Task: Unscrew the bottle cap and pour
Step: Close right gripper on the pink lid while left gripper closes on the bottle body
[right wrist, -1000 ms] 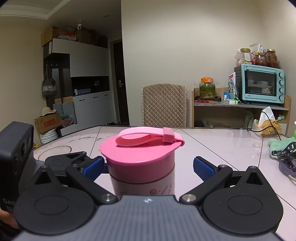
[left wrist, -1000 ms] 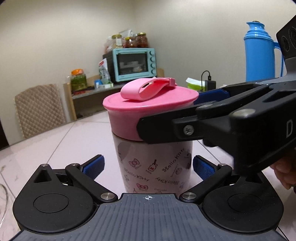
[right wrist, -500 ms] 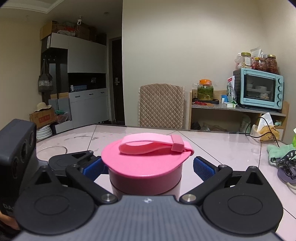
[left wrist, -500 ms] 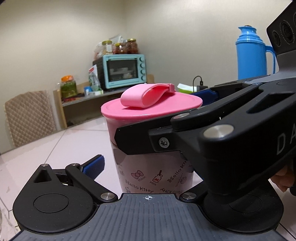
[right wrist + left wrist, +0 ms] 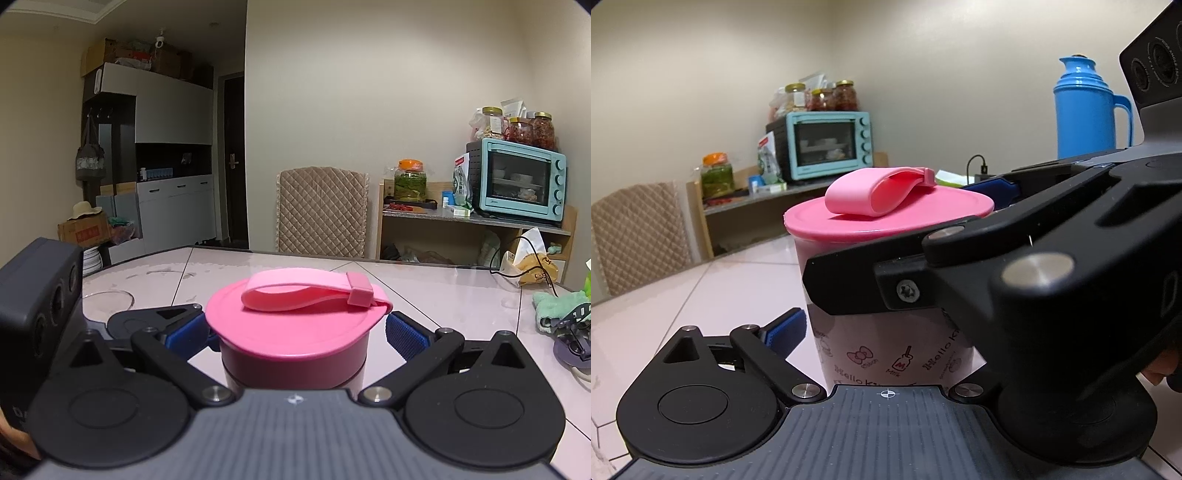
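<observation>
1. Since a second before, the right gripper [image 5: 923,254] had crowded closer across the left wrist view, straddling the pink cap [image 5: 890,218]; the left gripper [image 5: 886,332], spread, flanked the bottle [image 5: 886,354] on the table [image 5: 665,295].
2. Right wrist view: fingers [image 5: 404,334] spread beside the cap [image 5: 295,332], not pinching. An uneven bite could tip the bottle on the glossy table [image 5: 443,280]; a toaster oven [image 5: 517,177] stood behind.
</observation>
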### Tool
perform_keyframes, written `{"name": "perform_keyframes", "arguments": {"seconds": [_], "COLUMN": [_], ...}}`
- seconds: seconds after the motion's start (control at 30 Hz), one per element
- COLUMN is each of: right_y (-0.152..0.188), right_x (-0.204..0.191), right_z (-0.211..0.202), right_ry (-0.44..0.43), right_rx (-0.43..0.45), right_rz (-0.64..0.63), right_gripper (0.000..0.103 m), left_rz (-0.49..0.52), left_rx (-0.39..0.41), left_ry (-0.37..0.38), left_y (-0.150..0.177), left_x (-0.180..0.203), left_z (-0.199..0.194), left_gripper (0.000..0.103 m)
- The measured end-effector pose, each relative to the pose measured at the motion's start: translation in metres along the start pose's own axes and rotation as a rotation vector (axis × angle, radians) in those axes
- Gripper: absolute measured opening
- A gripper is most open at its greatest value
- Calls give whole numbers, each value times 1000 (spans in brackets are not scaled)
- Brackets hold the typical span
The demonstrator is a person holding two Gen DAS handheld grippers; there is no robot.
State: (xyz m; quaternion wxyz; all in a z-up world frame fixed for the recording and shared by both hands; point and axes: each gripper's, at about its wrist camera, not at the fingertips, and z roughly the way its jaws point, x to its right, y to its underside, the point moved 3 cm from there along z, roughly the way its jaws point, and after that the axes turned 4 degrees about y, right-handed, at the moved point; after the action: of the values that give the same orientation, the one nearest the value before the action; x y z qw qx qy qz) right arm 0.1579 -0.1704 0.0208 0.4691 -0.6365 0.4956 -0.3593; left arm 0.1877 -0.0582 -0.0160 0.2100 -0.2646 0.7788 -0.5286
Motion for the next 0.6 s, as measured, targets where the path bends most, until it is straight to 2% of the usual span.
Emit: {"name": "perform_keyframes", "arguments": {"seconds": [0.07, 0.5, 0.6], "right_y": [0, 0, 0], "right_x": [1, 2, 2], "right_z": [0, 2, 3], "right_ry": [-1, 16, 20], "right_rx": [-3, -12, -17], "right_rz": [3, 13, 13], "right_gripper": [103, 103, 101], "left_rz": [-5, -14, -7], "left_rx": [1, 1, 1], "left_ry": [17, 23, 28], "left_y": [0, -1, 9], "left_x": [1, 2, 4], "left_z": [0, 1, -8], "left_gripper": [91, 90, 90]}}
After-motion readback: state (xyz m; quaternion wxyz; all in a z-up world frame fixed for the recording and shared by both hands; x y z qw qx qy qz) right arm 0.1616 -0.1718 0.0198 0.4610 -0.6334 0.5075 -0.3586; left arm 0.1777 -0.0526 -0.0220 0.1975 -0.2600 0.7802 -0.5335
